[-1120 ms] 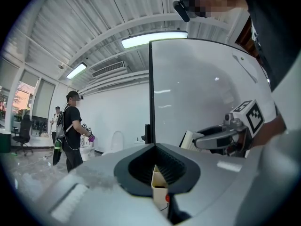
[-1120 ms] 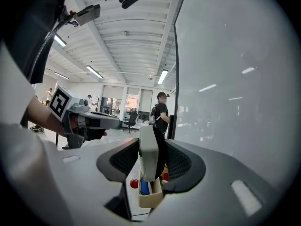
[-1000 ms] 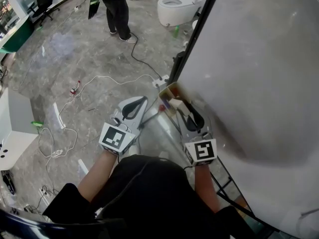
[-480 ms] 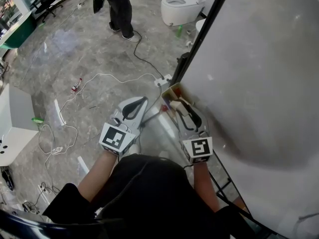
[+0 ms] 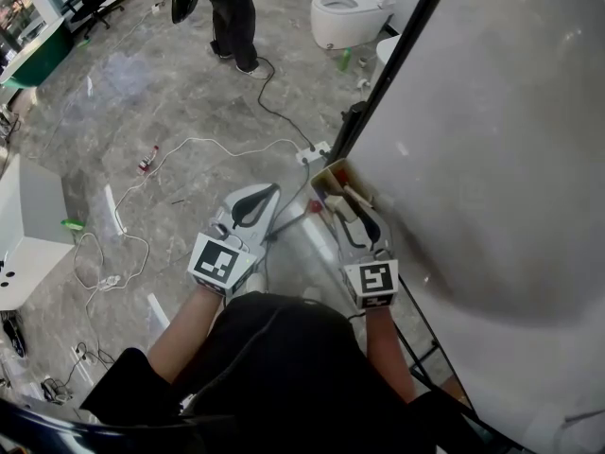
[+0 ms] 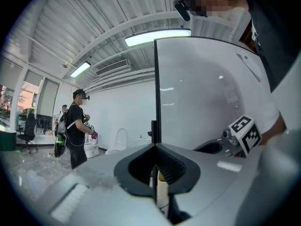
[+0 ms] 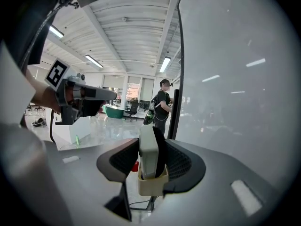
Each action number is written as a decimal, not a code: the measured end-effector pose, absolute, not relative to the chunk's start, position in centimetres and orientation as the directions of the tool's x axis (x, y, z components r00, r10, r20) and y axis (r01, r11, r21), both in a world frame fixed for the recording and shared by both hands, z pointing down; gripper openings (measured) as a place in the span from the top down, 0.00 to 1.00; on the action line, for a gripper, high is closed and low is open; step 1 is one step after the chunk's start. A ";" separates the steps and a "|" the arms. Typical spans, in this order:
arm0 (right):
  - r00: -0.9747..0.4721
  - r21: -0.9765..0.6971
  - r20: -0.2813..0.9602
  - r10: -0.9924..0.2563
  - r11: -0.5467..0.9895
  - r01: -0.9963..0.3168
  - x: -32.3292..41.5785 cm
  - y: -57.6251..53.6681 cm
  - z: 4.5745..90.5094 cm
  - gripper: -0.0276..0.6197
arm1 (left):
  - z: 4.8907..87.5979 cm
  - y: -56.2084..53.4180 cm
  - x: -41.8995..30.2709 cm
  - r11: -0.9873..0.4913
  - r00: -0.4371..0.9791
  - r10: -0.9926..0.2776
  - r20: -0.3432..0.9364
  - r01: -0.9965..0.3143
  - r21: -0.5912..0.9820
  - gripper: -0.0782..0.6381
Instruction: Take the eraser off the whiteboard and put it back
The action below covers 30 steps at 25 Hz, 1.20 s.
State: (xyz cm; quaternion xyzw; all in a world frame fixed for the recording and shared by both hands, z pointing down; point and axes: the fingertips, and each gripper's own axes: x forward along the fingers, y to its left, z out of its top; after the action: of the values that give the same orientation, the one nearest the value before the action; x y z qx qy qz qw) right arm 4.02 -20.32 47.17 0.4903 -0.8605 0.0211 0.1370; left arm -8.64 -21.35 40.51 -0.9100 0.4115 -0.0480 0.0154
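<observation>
The eraser (image 7: pixel 146 155), white with a black felt side, stands upright between the pads of my right gripper (image 7: pixel 151 150), which is shut on it. Its lower end sits at the mouth of a beige holder (image 7: pixel 151 186) fixed by the whiteboard (image 7: pixel 235 79). In the head view the right gripper (image 5: pixel 355 218) points at that holder (image 5: pixel 330 178), at the dark left frame of the whiteboard (image 5: pixel 492 159). My left gripper (image 5: pixel 251 203) hovers over the floor to the left, jaws shut together with nothing between them (image 6: pixel 155 171).
White cables (image 5: pixel 203 149) and a power strip (image 5: pixel 313 151) lie on the grey floor. A person (image 5: pixel 232 12) stands further off near a toilet (image 5: pixel 345 12). A white cabinet (image 5: pixel 24 244) is at the left edge. The whiteboard's stand legs run under my right arm.
My right gripper has sunk a little with the eraser, closer onto the beige holder. The left gripper has stayed put.
</observation>
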 end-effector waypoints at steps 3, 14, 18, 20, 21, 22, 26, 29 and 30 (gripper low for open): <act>-0.475 0.119 0.265 -0.839 0.518 -0.847 4.1 -20.3 47.9 0.68 | 40.4 -21.3 -8.9 -0.657 0.653 -0.754 0.077 -0.751 -0.069 0.88; -0.447 0.144 0.303 -0.842 0.504 -0.851 4.0 -20.8 49.9 0.68 | 40.5 -21.2 -9.4 -0.647 0.643 -0.762 0.076 -0.758 -0.083 0.88; -0.450 0.103 0.304 -0.840 0.499 -0.861 3.3 -20.9 49.7 0.68 | 40.5 -21.2 -9.7 -0.636 0.632 -0.771 0.076 -0.769 -0.061 0.88; -0.443 0.139 0.323 -0.836 0.505 -0.852 3.6 -20.9 50.4 0.68 | 40.4 -21.1 -9.7 -0.629 0.625 -0.777 0.072 -0.777 -0.040 0.88; -0.441 0.152 0.337 -0.832 0.510 -0.847 3.7 -20.9 50.6 0.68 | 40.5 -21.1 -9.7 -0.630 0.627 -0.776 0.074 -0.775 -0.045 0.88; -0.439 0.157 0.350 -0.828 0.514 -0.844 3.6 -20.9 50.6 0.68 | 40.6 -21.1 -9.8 -0.633 0.629 -0.774 0.076 -0.772 -0.055 0.88; -0.443 0.120 0.337 -0.831 0.504 -0.855 3.3 -20.9 50.9 0.67 | 40.8 -21.0 -9.8 -0.642 0.638 -0.766 0.079 -0.763 -0.070 0.88; -0.442 0.110 0.341 -0.830 0.502 -0.858 3.1 -20.9 50.5 0.67 | 40.7 -20.9 -9.8 -0.636 0.632 -0.771 0.074 -0.770 -0.053 0.88; -0.442 0.109 0.342 -0.830 0.502 -0.858 3.1 -20.9 50.5 0.67 | 40.6 -21.0 -9.9 -0.634 0.630 -0.773 0.075 -0.772 -0.051 0.88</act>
State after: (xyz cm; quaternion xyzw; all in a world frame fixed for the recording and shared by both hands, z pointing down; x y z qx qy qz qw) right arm 3.10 -20.93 50.47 0.4975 -0.8481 0.0400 0.1779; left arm -9.90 -20.95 40.64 -0.9027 0.4279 -0.0447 0.0071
